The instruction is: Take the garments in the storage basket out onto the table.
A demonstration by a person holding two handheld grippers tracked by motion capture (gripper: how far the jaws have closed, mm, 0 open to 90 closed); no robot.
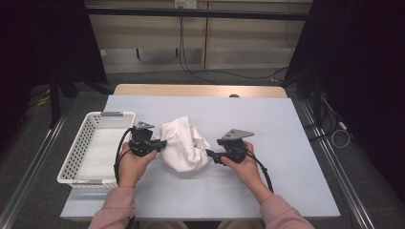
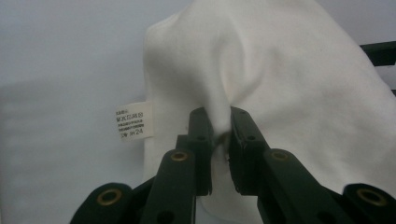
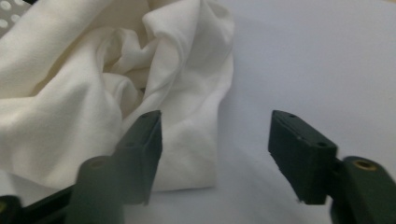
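At the centre of the pale blue table (image 1: 286, 143), a crumpled white cloth (image 1: 184, 143) sits bunched in a loose heap, with the two grippers facing it from 9 o'clock and 3 o'clock. The left gripper (image 1: 160, 144) has its jaws clamped on a pinched ridge of the fabric, as the left gripper view makes plain: a fold of cloth (image 2: 261, 84) is squeezed between the two black pads, just right of a small sewn-in label (image 2: 134, 121). That hold seems meant to anchor one side so the heap cannot slide. The right gripper (image 1: 210, 155) points at the opposite side with its jaws apart; in the right gripper view, the cloth's edge (image 3: 140, 84) lies behind the left pad, while bare table shows between the pads, so nothing is gripped yet. It looks placed to take a second hold. A white perforated basket (image 1: 76, 143) stands at 9 o'clock beyond the left hand, probably where the cloth belongs.
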